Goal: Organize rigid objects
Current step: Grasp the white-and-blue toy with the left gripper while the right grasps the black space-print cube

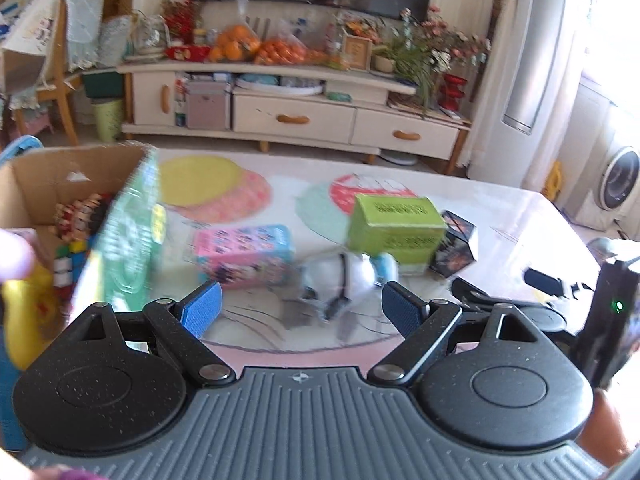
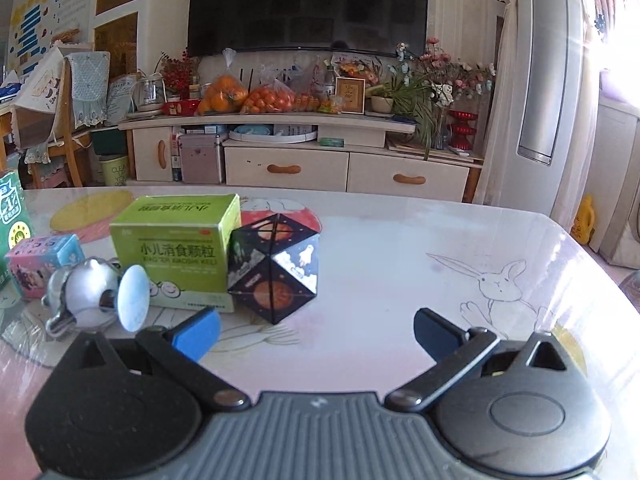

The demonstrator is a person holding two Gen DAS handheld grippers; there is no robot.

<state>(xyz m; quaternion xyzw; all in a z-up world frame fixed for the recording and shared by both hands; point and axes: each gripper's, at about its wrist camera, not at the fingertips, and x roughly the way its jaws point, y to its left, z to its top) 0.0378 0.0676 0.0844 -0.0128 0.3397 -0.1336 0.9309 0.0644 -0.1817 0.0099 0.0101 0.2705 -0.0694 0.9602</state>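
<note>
- Left hand-held gripper: jaws spread wide, nothing between the blue pads; it hovers over the near edge of the surface, pointing toward the metal toy.
- Right hand-held gripper: jaws likewise spread, empty; low over the surface, with the black cube ahead and slightly left.
- Metal toy: rounded silver body with a pale blue disc, lying near the left of the right wrist view, just in front of the green box. Judged hard, smooth and likely slippery; the round body would roll, so the narrow neck behind the disc looks the safer hold.
- Black cube: folding puzzle printed with planets and an astronaut, standing on a corner edge, touching or just beside the green box. Judged light and rigid but hinged; best pinched across two flat opposite faces.
- Green box: cardboard medicine carton, upright. Label reads "小儿消食颗粒", with pinyin beneath too small to read fully. Judged light, crushable under hard pressure; take by the side walls.
- Pink-and-blue box: small carton on its side, left of the toy; printed figures, text illegible.
- Tall green carton: blurred, at the lip of the cardboard box; "1%" readable in the right wrist view.
- Cardboard box: open, at far left, already holding colourful cubes and other items; presumably the destination.
</note>
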